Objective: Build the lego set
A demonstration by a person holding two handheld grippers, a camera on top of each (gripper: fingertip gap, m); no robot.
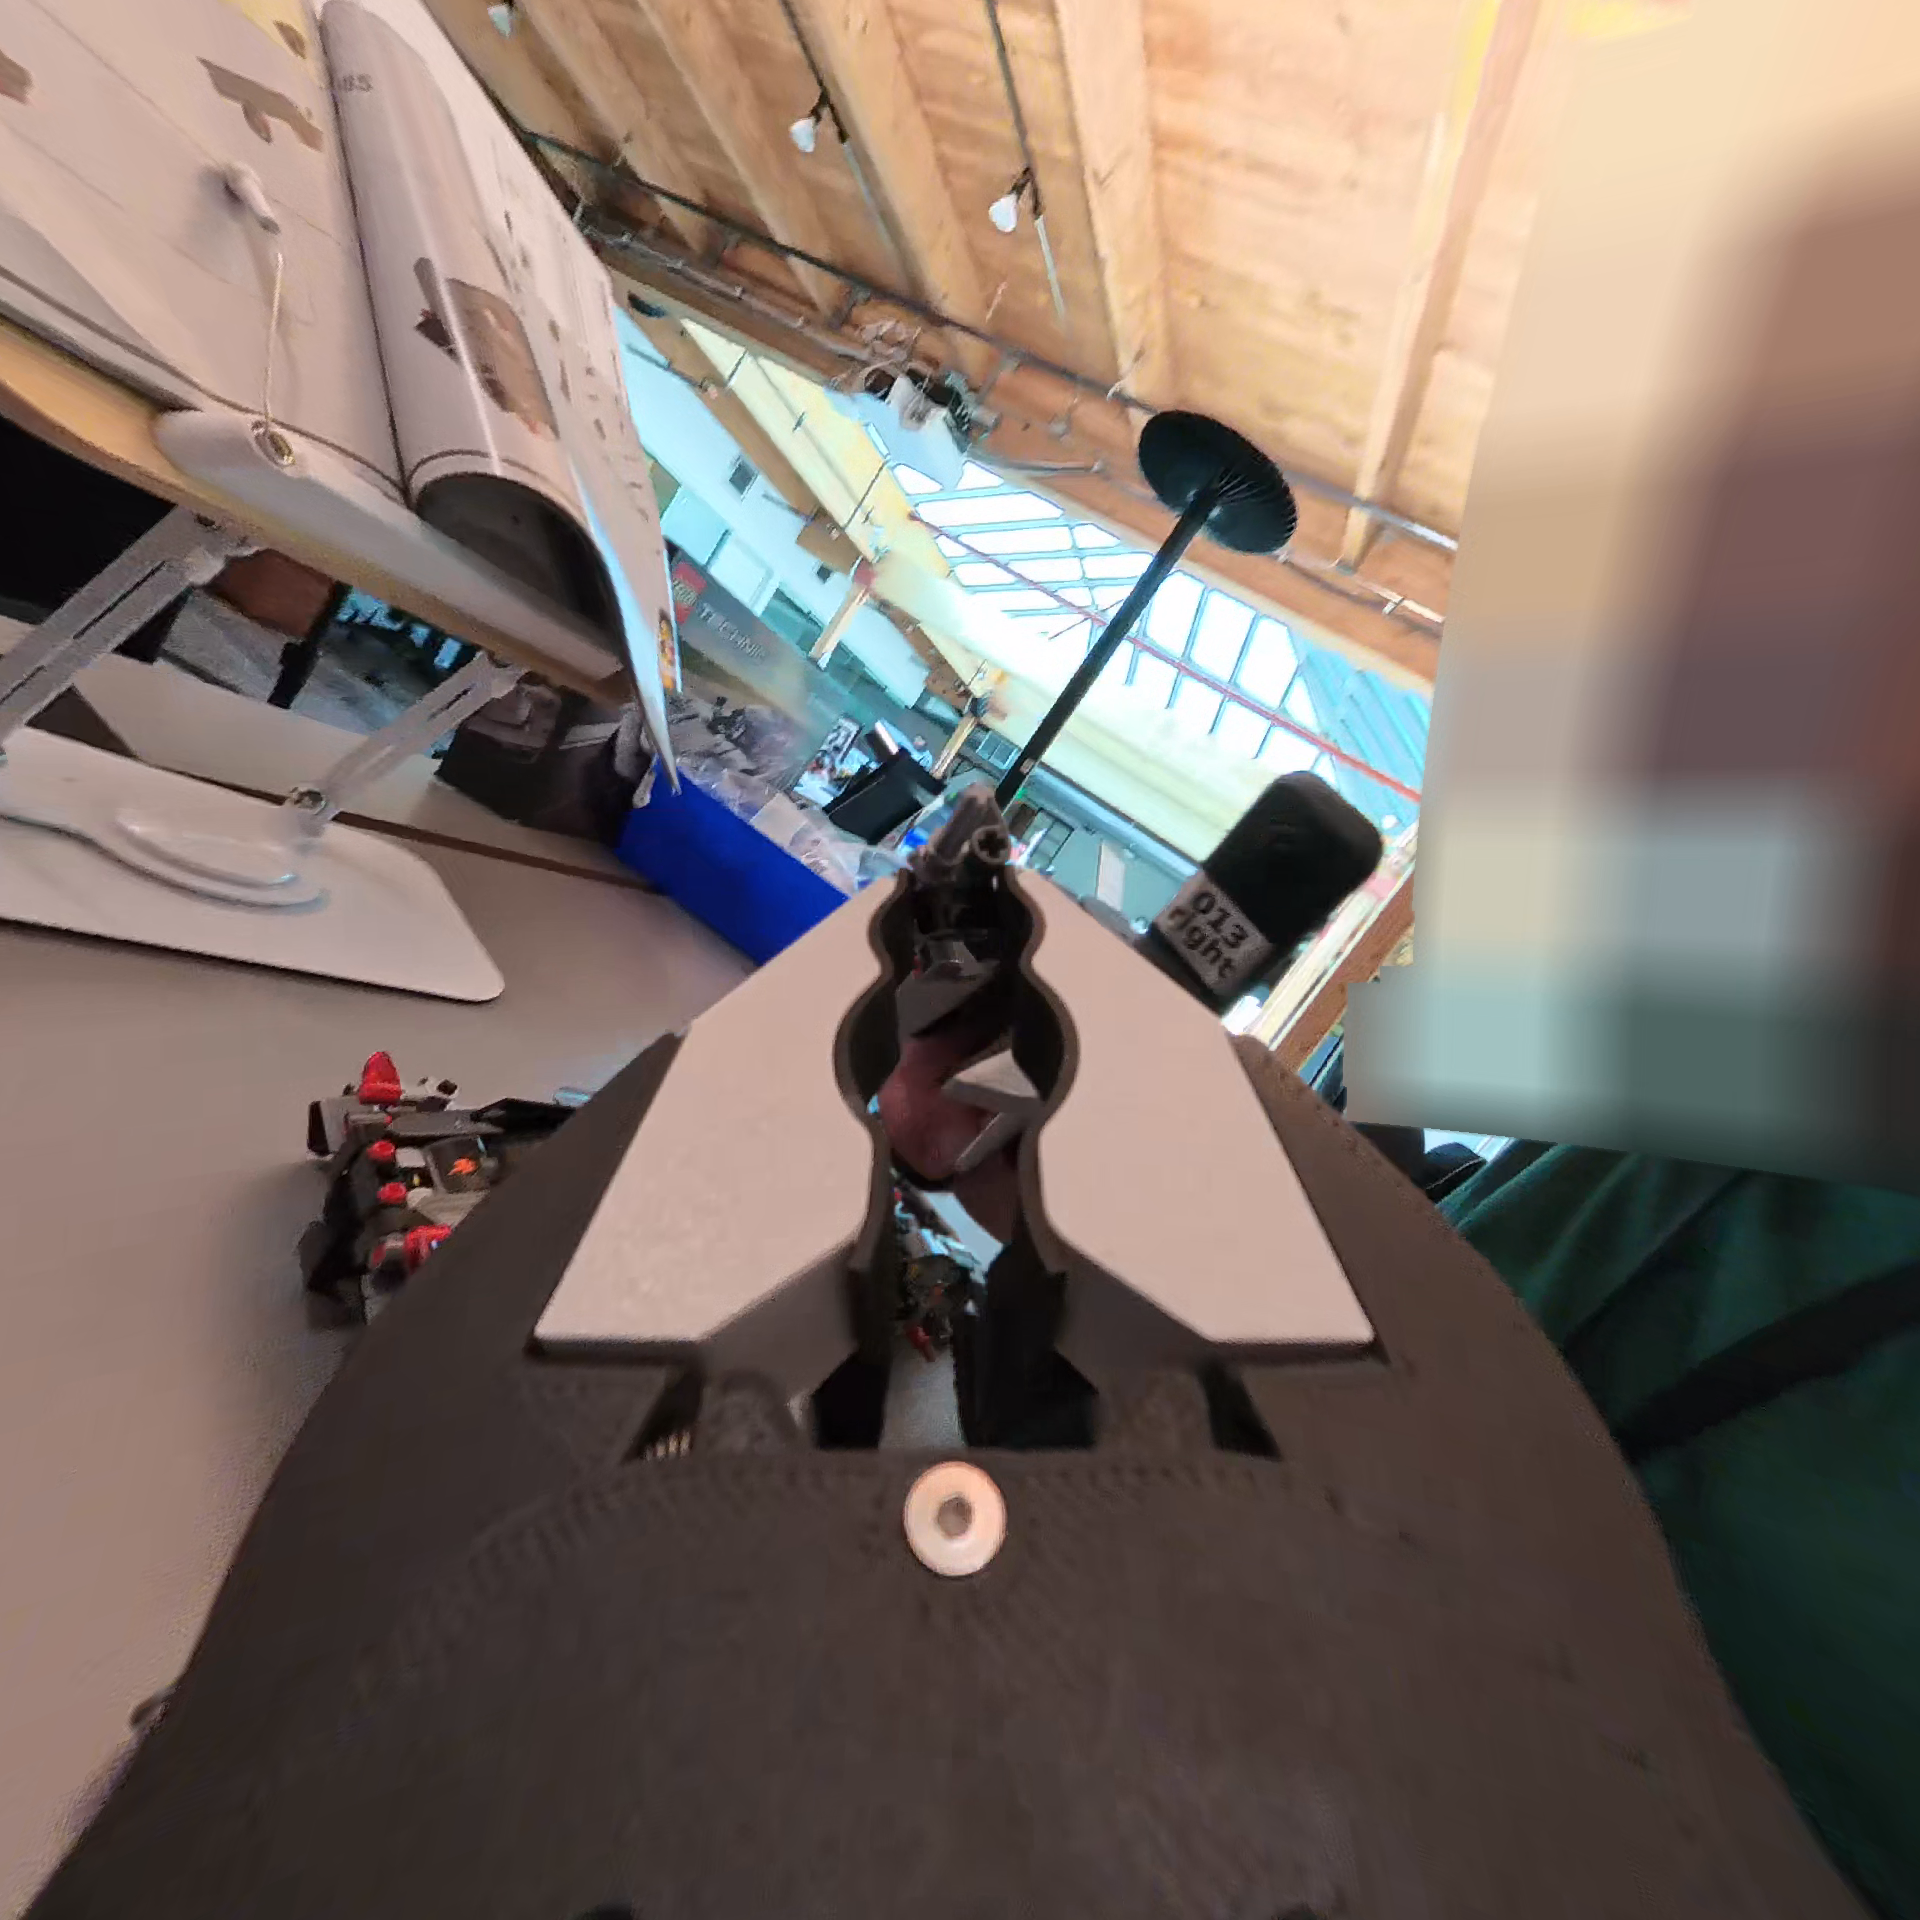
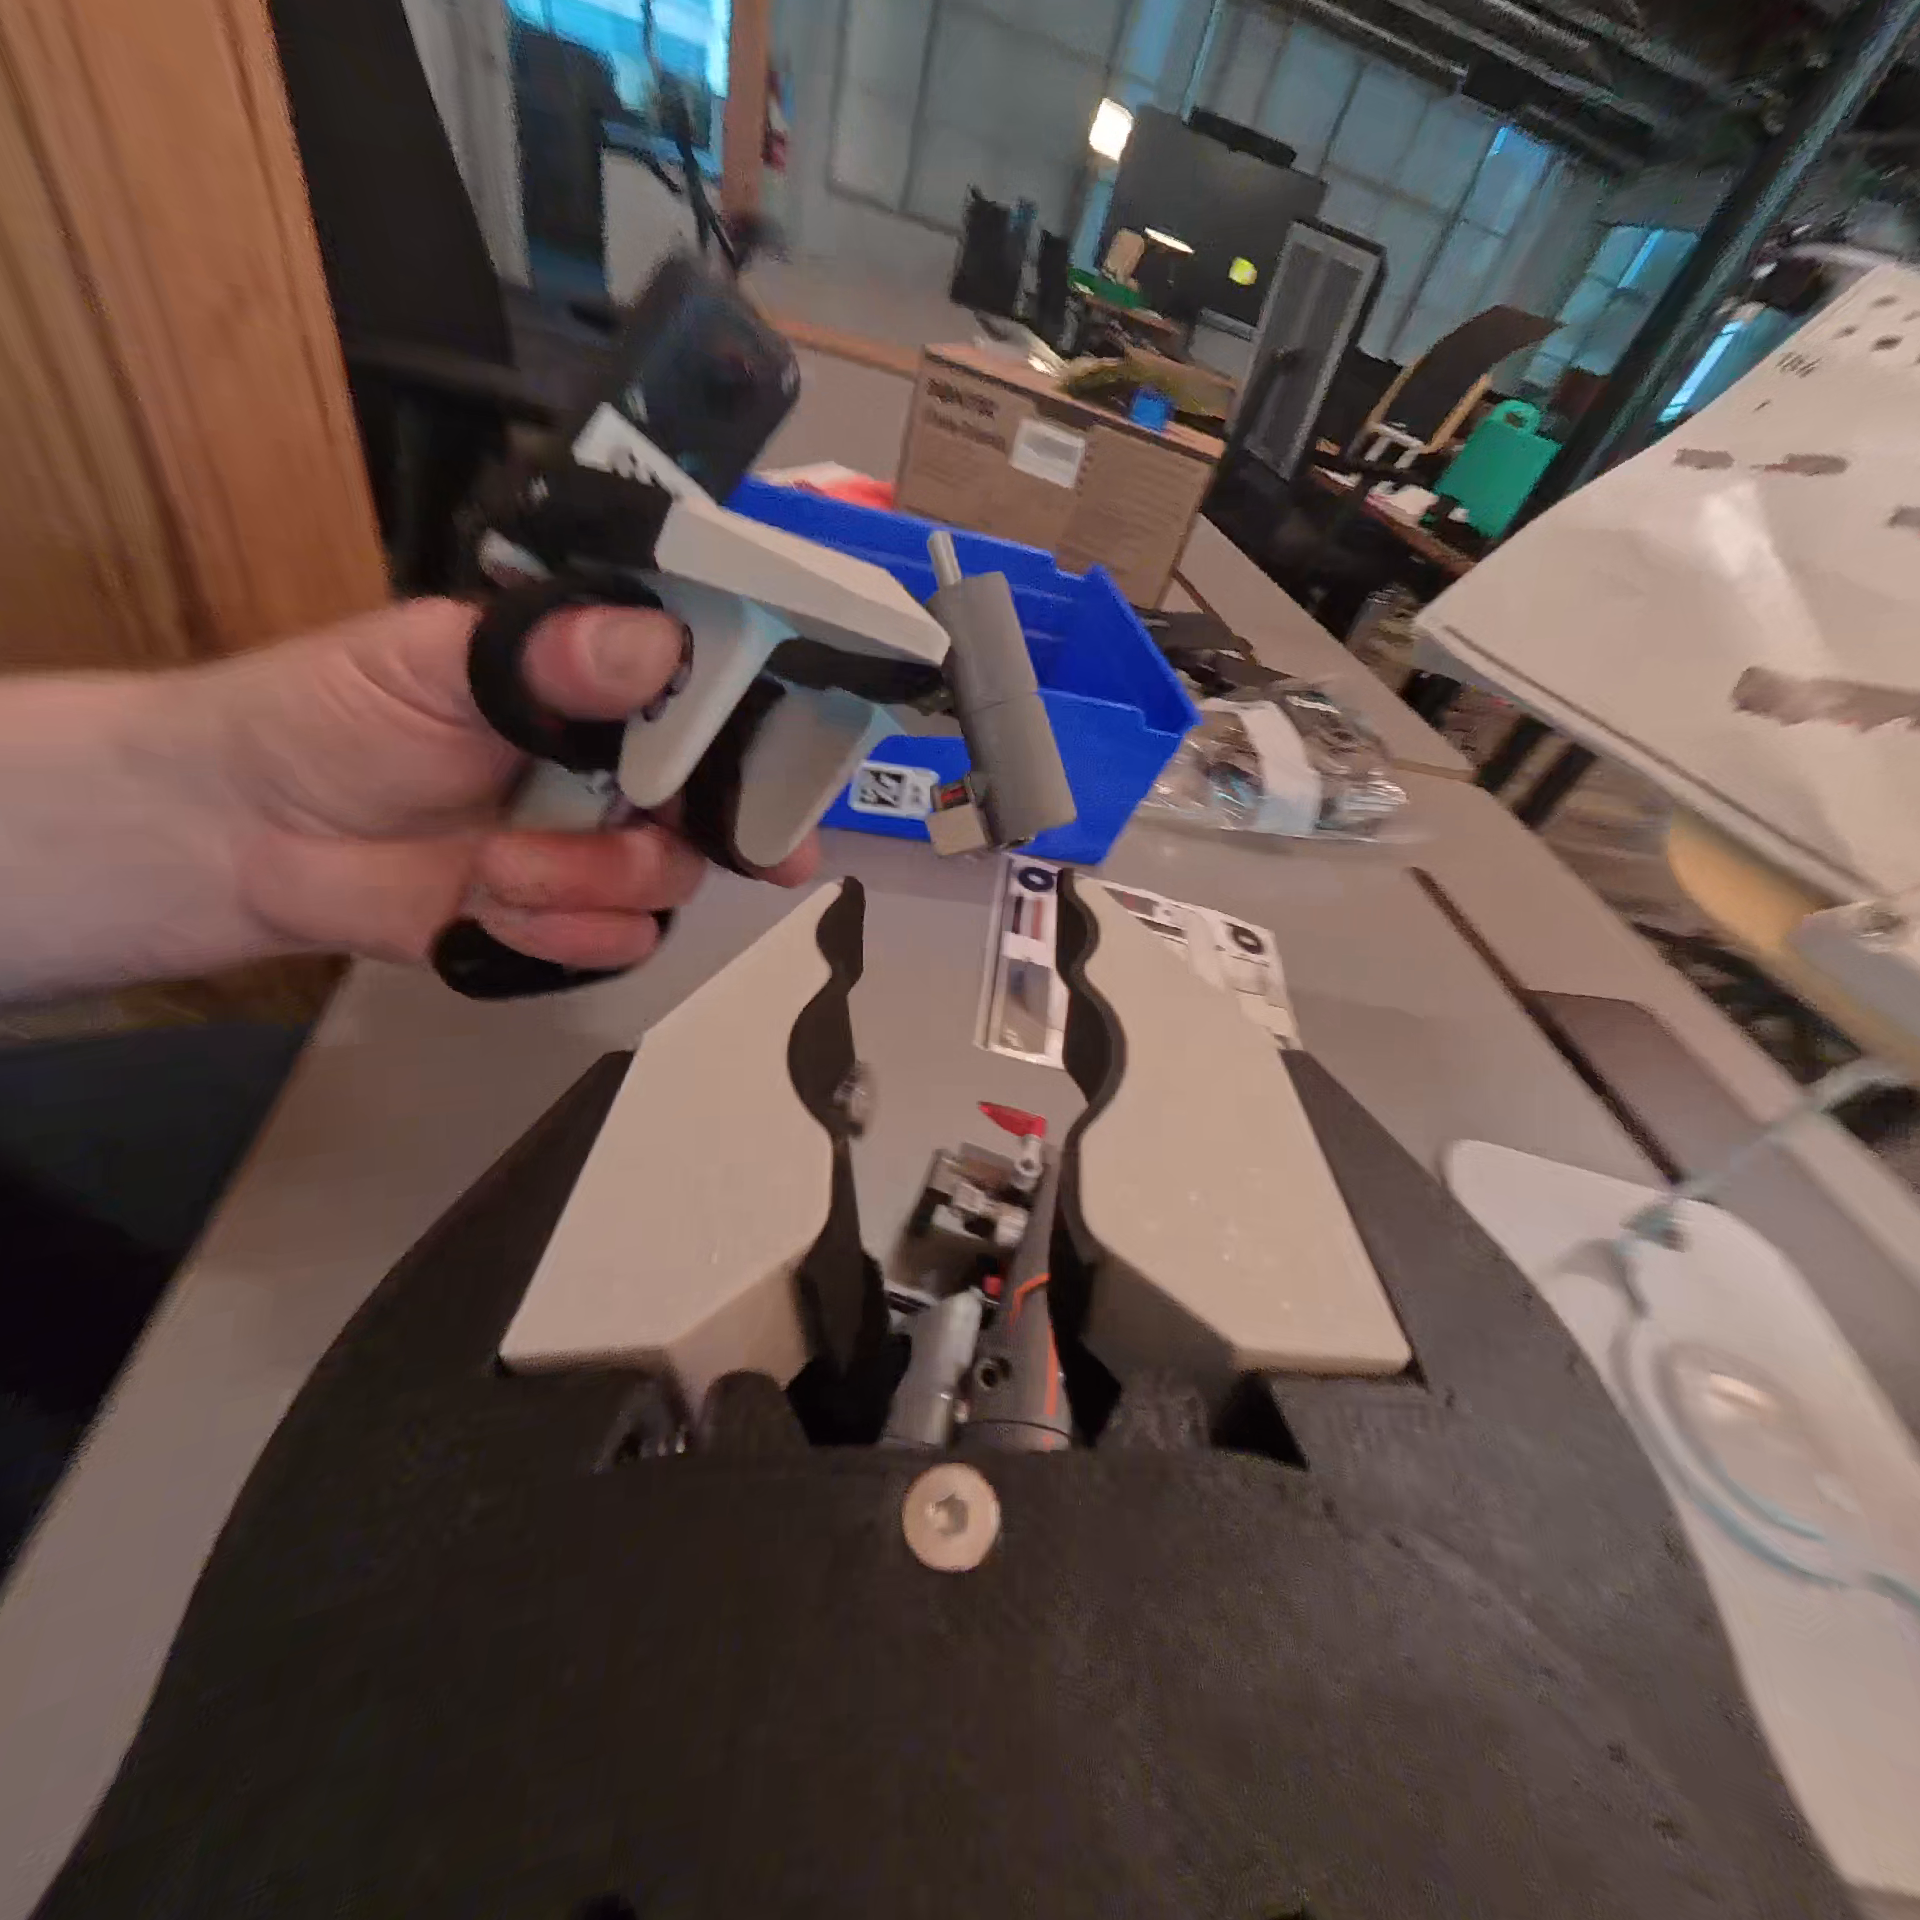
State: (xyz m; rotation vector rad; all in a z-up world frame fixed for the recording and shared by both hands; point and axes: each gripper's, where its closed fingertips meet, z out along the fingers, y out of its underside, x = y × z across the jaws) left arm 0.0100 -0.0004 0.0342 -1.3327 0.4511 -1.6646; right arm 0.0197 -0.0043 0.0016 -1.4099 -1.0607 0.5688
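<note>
My left gripper (image 1: 961, 883) is shut on a grey lego assembly (image 1: 971, 844) and holds it up in the air, above the table. In the right wrist view the left gripper (image 2: 925, 665) shows in a hand at upper left, with the long grey assembly (image 2: 997, 707) hanging from its tips. My right gripper (image 2: 961, 904) is open and empty, a little below that assembly. A partly built lego model (image 2: 977, 1205) with grey, black and red parts lies on the table between the right fingers. It also shows in the left wrist view (image 1: 395, 1174).
A blue bin (image 2: 1091, 665) stands behind the grippers, with plastic bags (image 2: 1268, 758) beside it and a cardboard box (image 2: 1049, 457) farther back. A sticker sheet (image 2: 1023, 966) lies on the grey table. An open instruction book (image 1: 447, 312) rests on a white stand (image 2: 1714, 1403). Less than 4 cm separates the two grippers' tips. From either gripper's tips it is about 30 centimeters to the open instruction book (image 1: 447, 312).
</note>
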